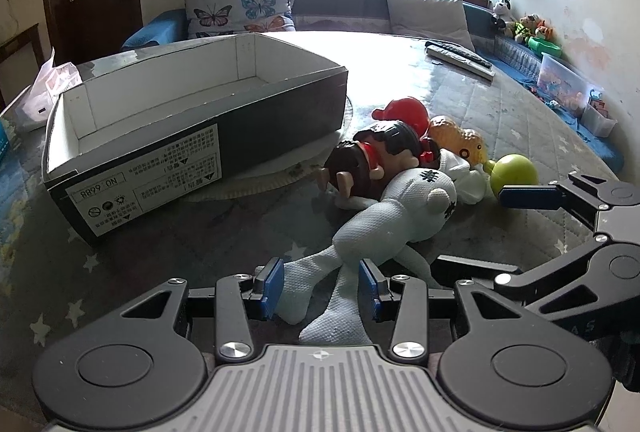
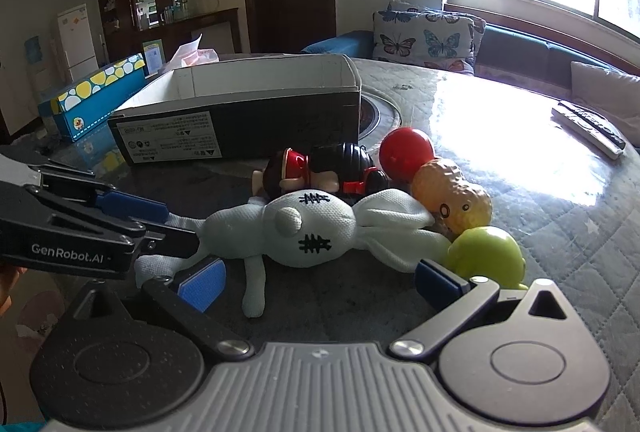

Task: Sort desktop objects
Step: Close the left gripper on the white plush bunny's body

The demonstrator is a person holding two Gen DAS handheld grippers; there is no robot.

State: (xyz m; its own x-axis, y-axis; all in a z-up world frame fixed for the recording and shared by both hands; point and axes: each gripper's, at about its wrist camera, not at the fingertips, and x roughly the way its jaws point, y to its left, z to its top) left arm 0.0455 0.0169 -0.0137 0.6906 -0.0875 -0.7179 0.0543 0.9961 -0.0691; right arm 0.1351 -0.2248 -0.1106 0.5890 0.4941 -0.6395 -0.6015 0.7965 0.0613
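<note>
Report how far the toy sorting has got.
Done: nothing yet; the black box looks empty. In hand: the left tongs straddle the white plush doll's legs, open; the right tongs sit open beside it. Left: the doll, dark-haired figure, red toy, peanut toy and green toy.

Quilted table (image 1: 500,119): open box (image 1: 192,135), toy pile (image 1: 404,167), remotes (image 1: 460,59).
</note>
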